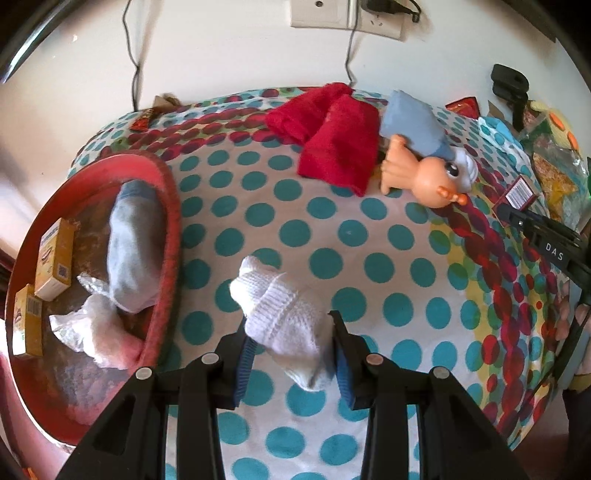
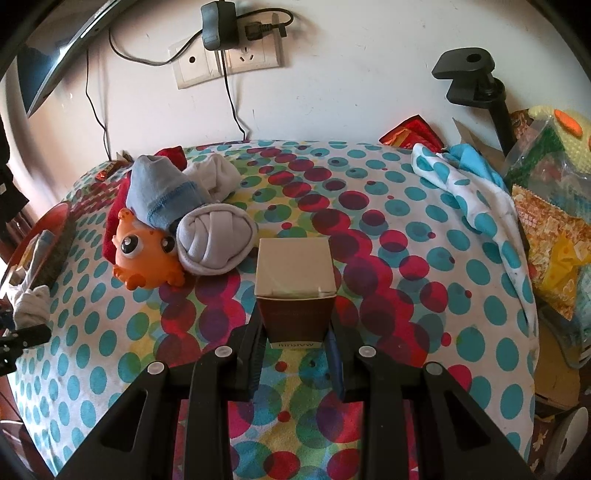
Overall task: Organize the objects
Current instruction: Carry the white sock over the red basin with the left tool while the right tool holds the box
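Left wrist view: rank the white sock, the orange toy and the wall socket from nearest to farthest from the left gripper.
1. White sock, clamped between the left gripper's fingers.
2. Orange toy, upper right on the dotted cloth.
3. Wall socket, on the wall beyond the bed.

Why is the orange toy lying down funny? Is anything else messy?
The orange toy lies tipped on its side, half buried under a blue sock and a rolled grey sock. A red cloth sits crumpled beside them. They look dumped in a heap, not yet sorted into the red tray.
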`<control>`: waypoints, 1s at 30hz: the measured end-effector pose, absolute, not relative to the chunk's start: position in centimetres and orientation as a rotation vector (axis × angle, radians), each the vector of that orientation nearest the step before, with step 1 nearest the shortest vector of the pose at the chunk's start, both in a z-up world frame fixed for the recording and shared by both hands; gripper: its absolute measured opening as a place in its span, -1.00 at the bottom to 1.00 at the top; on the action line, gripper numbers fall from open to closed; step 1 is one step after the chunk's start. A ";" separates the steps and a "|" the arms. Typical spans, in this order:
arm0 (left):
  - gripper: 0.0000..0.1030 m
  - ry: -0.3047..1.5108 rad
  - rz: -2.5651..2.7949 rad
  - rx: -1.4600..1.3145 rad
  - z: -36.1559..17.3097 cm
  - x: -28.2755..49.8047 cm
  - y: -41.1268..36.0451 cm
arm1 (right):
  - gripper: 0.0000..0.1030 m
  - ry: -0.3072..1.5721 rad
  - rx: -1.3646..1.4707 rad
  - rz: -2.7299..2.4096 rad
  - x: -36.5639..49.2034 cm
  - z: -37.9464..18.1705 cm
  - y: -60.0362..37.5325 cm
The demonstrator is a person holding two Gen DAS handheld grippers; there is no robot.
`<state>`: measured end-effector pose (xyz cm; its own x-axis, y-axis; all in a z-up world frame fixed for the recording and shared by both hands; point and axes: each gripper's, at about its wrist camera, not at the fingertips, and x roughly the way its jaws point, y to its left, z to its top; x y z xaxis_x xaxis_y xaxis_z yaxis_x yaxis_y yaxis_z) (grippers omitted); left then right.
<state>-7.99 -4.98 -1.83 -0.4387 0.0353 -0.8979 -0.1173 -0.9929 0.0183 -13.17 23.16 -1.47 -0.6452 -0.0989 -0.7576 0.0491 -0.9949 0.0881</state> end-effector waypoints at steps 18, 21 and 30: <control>-0.26 0.049 2.590 -1.592 0.6 -7.2 -9.3 | -0.47 -0.019 1.311 -2.795 -13.3 -1.5 22.4; -0.26 0.059 2.589 -1.571 1.2 -6.8 -9.1 | -0.47 -0.016 1.317 -2.793 -13.4 -1.6 22.4; -0.26 0.104 2.618 -1.561 2.3 -6.7 -9.8 | -0.47 0.011 1.323 -2.801 -13.3 -1.6 22.1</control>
<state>-6.70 -9.77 2.29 -0.4728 0.0440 -0.8801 -0.1135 -0.9935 0.0114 -13.32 22.13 -1.58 -0.6345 -0.0366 -0.7720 0.0429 -0.9990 0.0121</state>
